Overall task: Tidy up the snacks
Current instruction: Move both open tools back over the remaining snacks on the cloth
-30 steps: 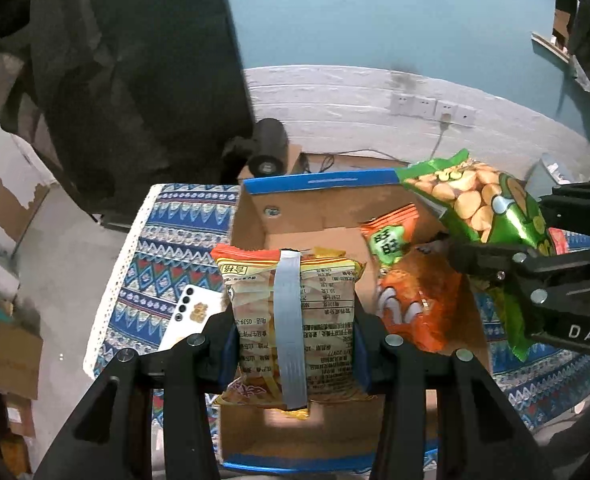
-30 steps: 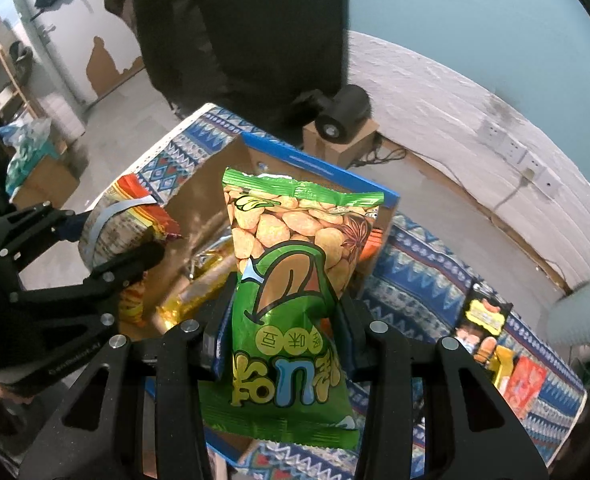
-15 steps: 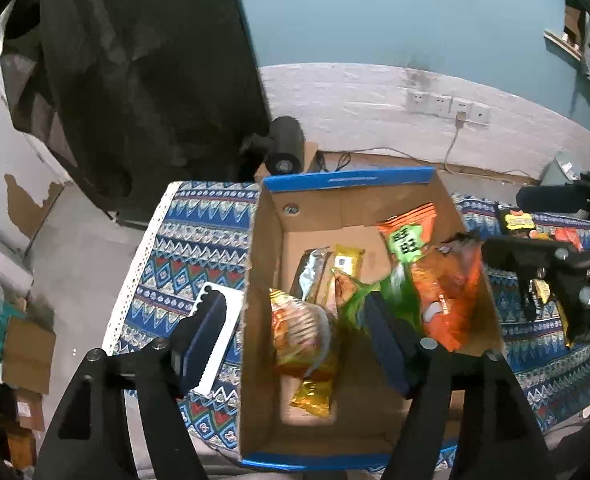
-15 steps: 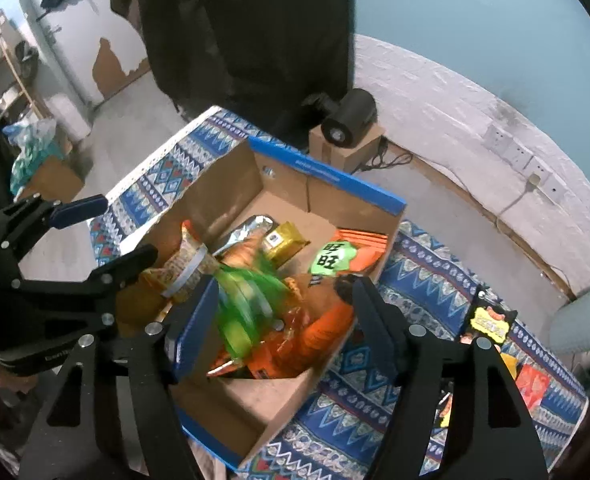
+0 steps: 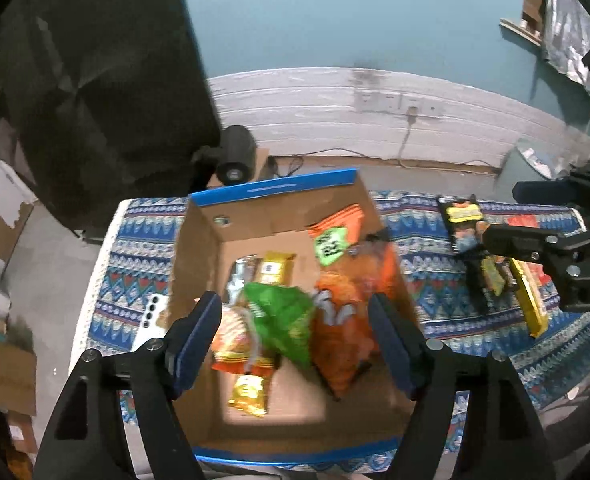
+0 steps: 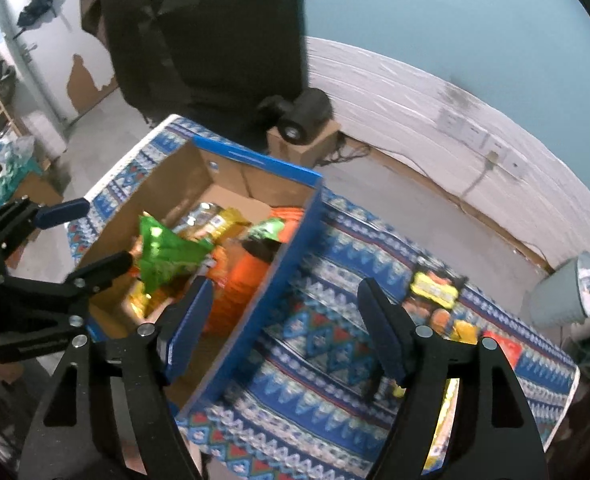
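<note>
Two grippers, left [image 5: 295,336] and right [image 6: 283,328]: jaws just opened, spread wide, nothing between.

Green crinkly foil snack bag [image 5: 281,316] lies inside open brown cardboard box with blue rim [image 5: 273,188], atop orange packets [image 5: 345,336].

Remaining small snack packets [image 6: 435,290] lie on blue patterned tablecloth [image 6: 327,344], beside box.

Handling estimate: light, soft, slippery film; contents crushable. Grip mid-body, moderate squeeze.

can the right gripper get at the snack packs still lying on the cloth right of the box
Probably yes. The right gripper is open and empty, past the cardboard box wall, above bare patterned cloth. The loose snack packs lie just ahead, uncovered.
</note>
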A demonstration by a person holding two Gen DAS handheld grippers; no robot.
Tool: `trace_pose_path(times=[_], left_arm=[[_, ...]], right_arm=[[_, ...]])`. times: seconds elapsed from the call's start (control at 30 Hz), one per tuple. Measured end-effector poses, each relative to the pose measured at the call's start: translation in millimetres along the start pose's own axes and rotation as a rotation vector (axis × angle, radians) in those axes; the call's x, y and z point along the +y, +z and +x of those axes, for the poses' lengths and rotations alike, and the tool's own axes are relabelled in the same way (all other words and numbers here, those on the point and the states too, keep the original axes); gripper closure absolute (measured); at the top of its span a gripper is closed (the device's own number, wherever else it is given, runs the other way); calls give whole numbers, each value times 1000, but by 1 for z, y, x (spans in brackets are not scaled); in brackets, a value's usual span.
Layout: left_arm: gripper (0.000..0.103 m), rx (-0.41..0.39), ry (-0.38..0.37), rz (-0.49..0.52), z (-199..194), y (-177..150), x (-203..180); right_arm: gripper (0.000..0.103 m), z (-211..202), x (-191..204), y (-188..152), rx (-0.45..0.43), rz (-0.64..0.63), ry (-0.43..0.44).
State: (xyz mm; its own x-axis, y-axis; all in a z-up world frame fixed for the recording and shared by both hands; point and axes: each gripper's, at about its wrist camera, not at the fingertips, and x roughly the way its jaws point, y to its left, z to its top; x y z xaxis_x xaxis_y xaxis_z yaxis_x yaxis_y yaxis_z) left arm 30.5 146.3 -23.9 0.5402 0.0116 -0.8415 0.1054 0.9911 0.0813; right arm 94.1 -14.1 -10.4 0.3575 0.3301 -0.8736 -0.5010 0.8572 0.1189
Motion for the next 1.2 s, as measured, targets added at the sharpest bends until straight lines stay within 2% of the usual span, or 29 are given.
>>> trace_pose_path(times=[0.3,0.6,0.77,1.07,1.2], left_arm=[[23,12,-62,63,-3,9,-51],[23,23,-77,174,-2,13,-109],[17,36,-99,211,1,14,-135],[17,99,-126,272,21,14,-185],[17,103,-103,312,36,16,-203]], right_arm=[[27,-22,-66,-38,5,88,-55],[27,-42,-128,-77,1,190,-106],[26,-49,-154,-99,2,230,-127],[26,-47,-199,-134,33,307,-170],[26,-44,-219,-146,48,348,-183]])
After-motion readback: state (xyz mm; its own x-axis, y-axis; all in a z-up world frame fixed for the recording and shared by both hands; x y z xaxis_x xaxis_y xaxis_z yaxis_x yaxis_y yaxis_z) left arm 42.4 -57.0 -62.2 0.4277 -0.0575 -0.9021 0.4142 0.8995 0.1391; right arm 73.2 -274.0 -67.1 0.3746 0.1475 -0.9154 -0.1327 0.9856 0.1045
